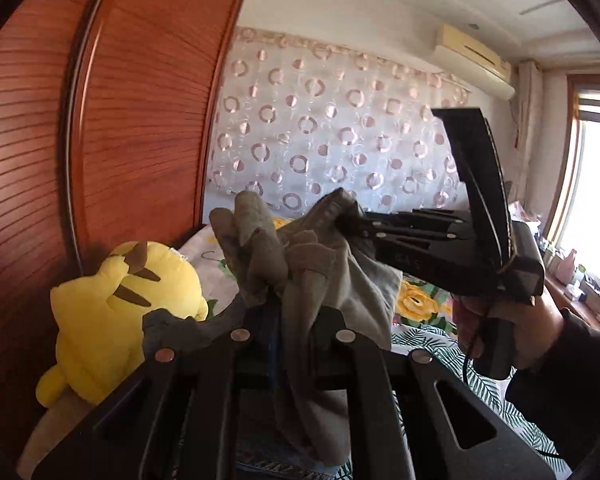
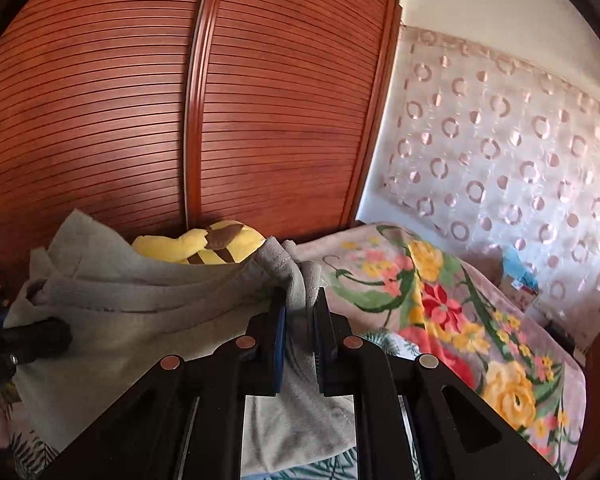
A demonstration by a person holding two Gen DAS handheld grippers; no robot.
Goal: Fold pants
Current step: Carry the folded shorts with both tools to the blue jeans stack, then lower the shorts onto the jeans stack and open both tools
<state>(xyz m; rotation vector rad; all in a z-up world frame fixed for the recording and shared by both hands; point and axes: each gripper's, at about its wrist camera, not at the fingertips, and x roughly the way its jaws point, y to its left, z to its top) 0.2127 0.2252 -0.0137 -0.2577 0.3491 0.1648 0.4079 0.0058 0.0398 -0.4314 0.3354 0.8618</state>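
Observation:
The grey pants hang bunched in the air between both grippers. My left gripper is shut on a gathered fold of them, which stands up above the jaws. My right gripper comes in from the right of the left wrist view and pinches another edge of the cloth. In the right wrist view the pants stretch leftward from my right gripper, which is shut on their hem, to my left gripper at the left edge.
A yellow plush toy lies by the wooden wardrobe doors, and also shows in the right wrist view. A floral blanket covers the bed. A curtain with circles hangs behind it.

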